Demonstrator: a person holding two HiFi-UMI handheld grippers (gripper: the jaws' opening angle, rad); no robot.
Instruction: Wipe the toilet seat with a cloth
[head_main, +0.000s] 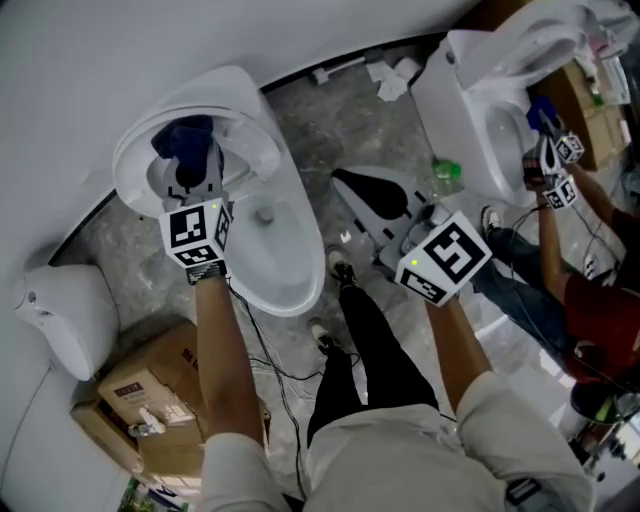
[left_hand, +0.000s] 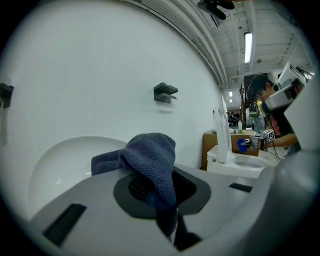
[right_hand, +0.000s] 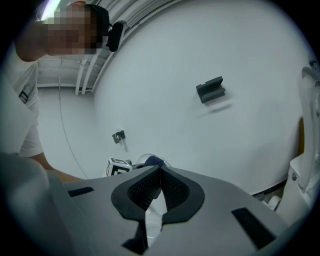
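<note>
A white toilet (head_main: 285, 265) stands against the wall, its seat and lid (head_main: 245, 110) raised at the back. My left gripper (head_main: 190, 170) is shut on a dark blue cloth (head_main: 185, 140), held in front of the raised seat. In the left gripper view the cloth (left_hand: 150, 157) bunches over the jaws and hangs down between them, with the white curve of the seat (left_hand: 60, 160) just behind. My right gripper (right_hand: 160, 172) is shut with nothing in it. It hangs to the right of the toilet, where the head view shows its marker cube (head_main: 445, 258).
A second toilet (head_main: 480, 110) stands at the upper right, where another person's grippers (head_main: 555, 165) hold a blue cloth. Cardboard boxes (head_main: 150, 400) lie at the lower left, beside a white fixture (head_main: 60, 310). A black-and-white part (head_main: 375, 200), a green bottle (head_main: 445, 175) and cables are on the floor.
</note>
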